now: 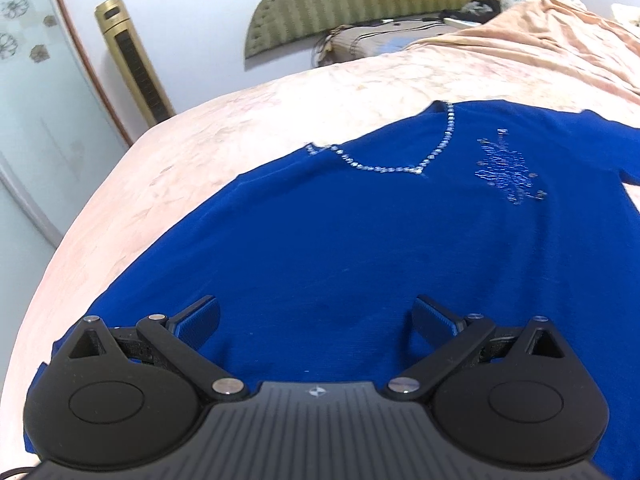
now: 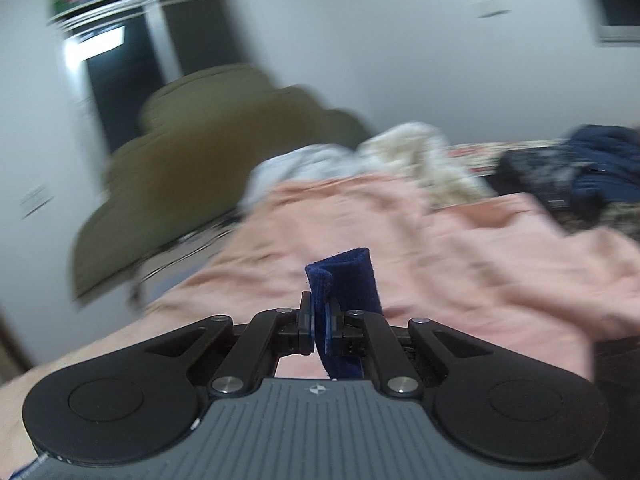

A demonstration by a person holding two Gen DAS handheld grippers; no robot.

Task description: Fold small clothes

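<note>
A royal-blue knitted top (image 1: 360,240) with a rhinestone-trimmed V-neckline (image 1: 416,168) and a sequinned motif (image 1: 508,172) lies flat on the pale peach crinkled bedspread (image 1: 200,152), its neck pointing toward the olive padded headboard (image 1: 360,4) and its long axis running away from the left wrist camera. The left gripper (image 1: 316,320) hovers over the top's near part with its blue ribbed pads (image 1: 200,320) spread wide and nothing between them, with bare bedspread to the left out to the bed's rounded edge. In the blurred right wrist view, the right gripper (image 2: 320,320) is clamped on a fold of dark blue knit fabric (image 2: 344,280) standing up above its fingertips, with rumpled peach bedding (image 2: 480,248) beyond.
</note>
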